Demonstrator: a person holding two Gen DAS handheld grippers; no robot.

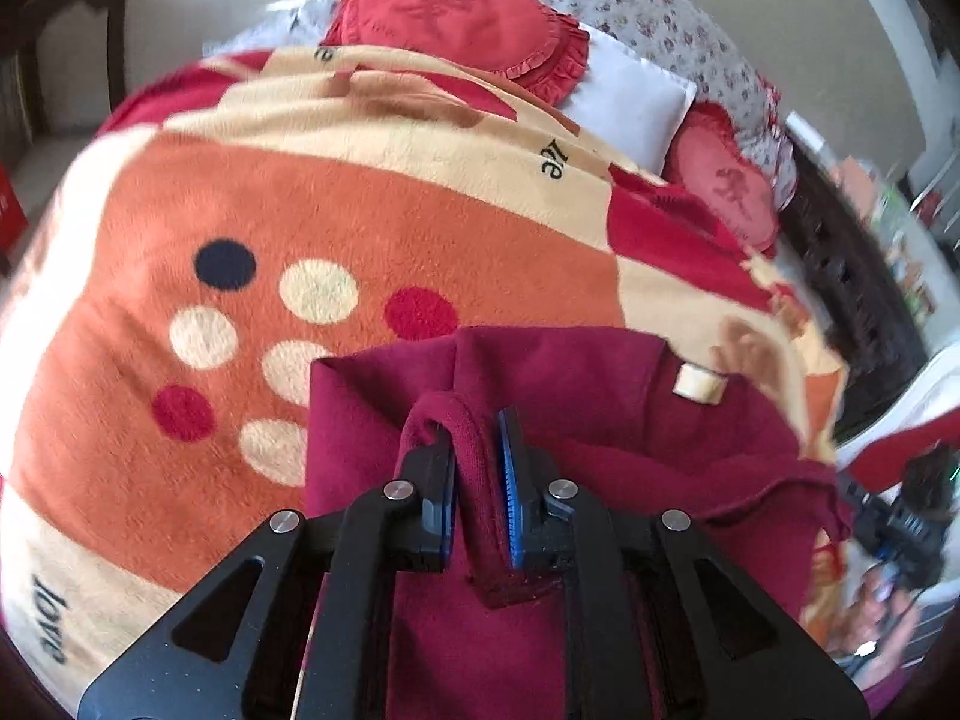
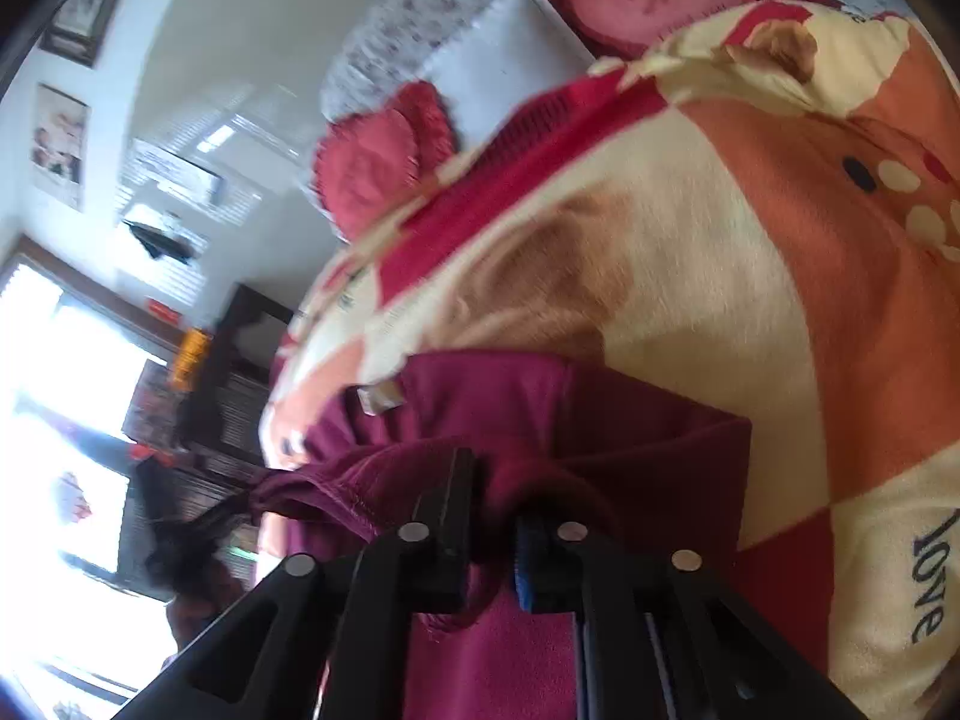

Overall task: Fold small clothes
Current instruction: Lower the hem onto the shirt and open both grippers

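Up close in the left wrist view, the left gripper point(image 1: 477, 462) pinches a thick rolled hem of the maroon knit garment point(image 1: 576, 396), which spreads just ahead over a fuzzy polka-dot blanket point(image 1: 180, 192). From the right wrist view, the right gripper point(image 2: 495, 531), nearly closed, clamps a stitched fold of the garment point(image 2: 600, 414); plush blanket point(image 2: 690, 276) lies beyond.

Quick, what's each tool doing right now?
Left tool: closed on a fold of the maroon garment.
Right tool: closed on the same garment's edge.
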